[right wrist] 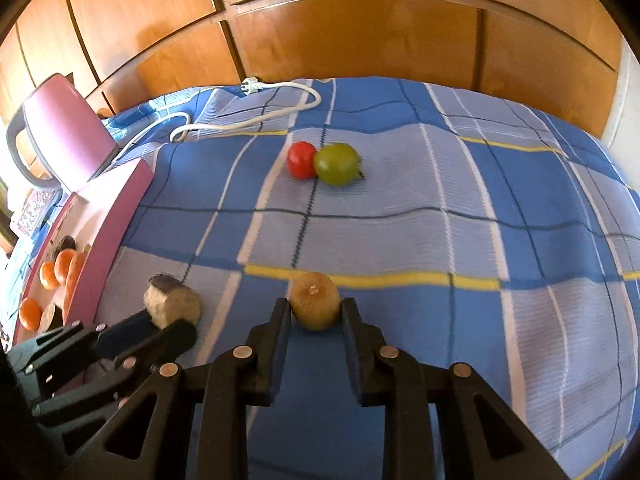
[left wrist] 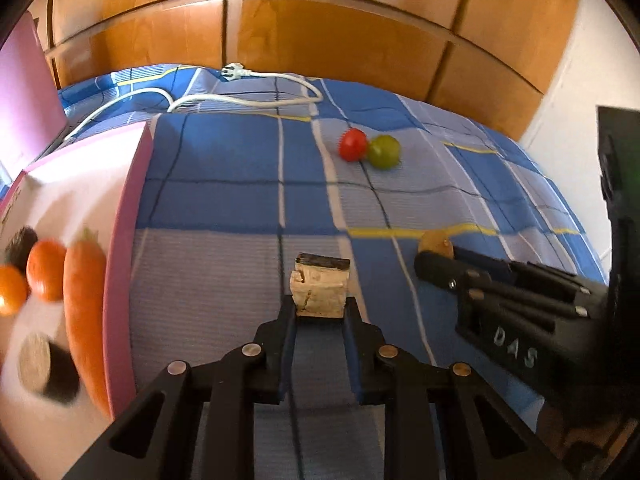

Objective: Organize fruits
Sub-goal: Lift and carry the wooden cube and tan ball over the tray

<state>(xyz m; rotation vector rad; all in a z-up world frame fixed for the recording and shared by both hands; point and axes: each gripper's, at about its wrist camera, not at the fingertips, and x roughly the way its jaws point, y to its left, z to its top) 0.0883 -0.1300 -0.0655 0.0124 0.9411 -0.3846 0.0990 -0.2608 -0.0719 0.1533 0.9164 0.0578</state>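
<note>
Tan-fleshed chunk (left wrist: 319,290) sits pinched in the left gripper (left wrist: 320,312) at centre, while the right gripper (right wrist: 315,312) clamps a brownish fruit (right wrist: 315,300), both likely bound for the pink box (left wrist: 124,248) at left.

You see glossy varnished wood on the wardrobe (right wrist: 360,36) and ribbed woven cloth on the bed (right wrist: 440,232). Your left hand-held gripper (left wrist: 320,312), matt black plastic with metal pins, pinches a rough, crumbly block (left wrist: 320,288). The tomato (right wrist: 301,159) looks smooth and shiny, the cable (right wrist: 280,114) smooth plastic.
</note>
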